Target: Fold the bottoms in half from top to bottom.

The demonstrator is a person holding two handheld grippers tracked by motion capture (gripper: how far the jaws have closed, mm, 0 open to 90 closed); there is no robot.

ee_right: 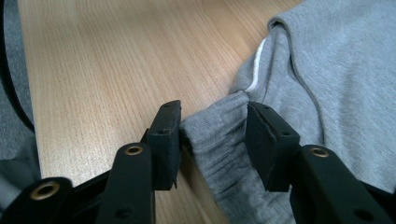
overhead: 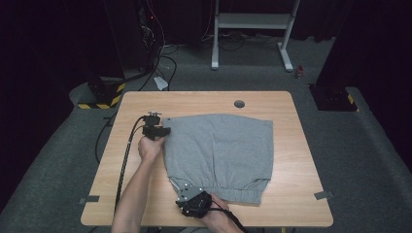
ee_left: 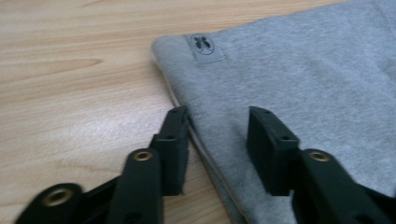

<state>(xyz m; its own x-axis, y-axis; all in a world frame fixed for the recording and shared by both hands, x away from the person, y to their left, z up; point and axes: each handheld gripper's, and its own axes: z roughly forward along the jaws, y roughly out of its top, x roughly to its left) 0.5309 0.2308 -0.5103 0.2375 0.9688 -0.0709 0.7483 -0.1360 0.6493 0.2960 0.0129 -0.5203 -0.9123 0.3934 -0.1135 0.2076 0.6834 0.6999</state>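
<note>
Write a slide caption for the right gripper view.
Right gripper straddling the gathered waistband of grey shorts on a wooden table.

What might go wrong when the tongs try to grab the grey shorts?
1. The left tongs straddle just the side edge of the grey shorts, near the small logo patch. The pads don't press yet, so they may pinch only one layer or slip off.
2. The right tongs have the gathered waistband corner between them; the bunched cloth could slide out when lifted.
3. With corner grips only, the shorts could sag or drag across the table.
</note>
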